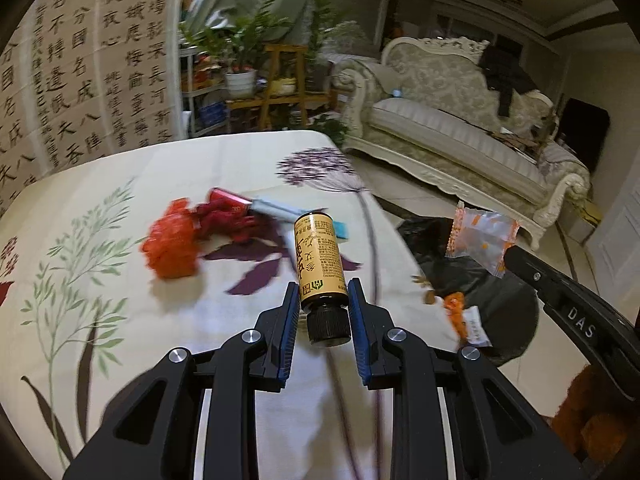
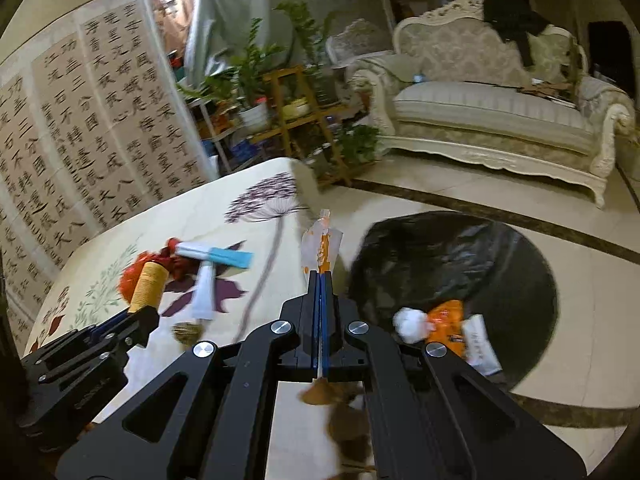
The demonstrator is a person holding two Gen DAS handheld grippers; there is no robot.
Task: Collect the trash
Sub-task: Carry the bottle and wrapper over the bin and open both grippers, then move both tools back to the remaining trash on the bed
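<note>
Fingers of the left gripper (image 1: 323, 294) press on either side of a small bottle (image 1: 320, 258), their blue pads against the lower part of its body just above the black ribbed cap, which points back toward the camera; fingers of the right gripper (image 2: 320, 280) are pressed flat together on a thin snack wrapper (image 2: 322, 246), which stands up from the tips, clear with orange print and a crimped edge. The bottle is a smooth, hard cylinder with a yellow paper label, so it could roll or slip between flat pads; a firm, level grip carried across to the bin looks wise, letting go only when it is over the opening. The wrapper is light and limp; it should be released directly above the bin (image 2: 452, 264), or it may flutter aside. The bin, lined with glossy, crinkled black plastic, sits on the tiled floor beside the table (image 1: 120, 320) and holds a white wad, an orange packet and a white packet. More trash lies on the flowered tablecloth: a crumpled red bundle (image 1: 172, 246), a blue-and-white tube (image 2: 218, 255) and a white tube (image 2: 204, 292); motion blur hides finer detail.
</note>
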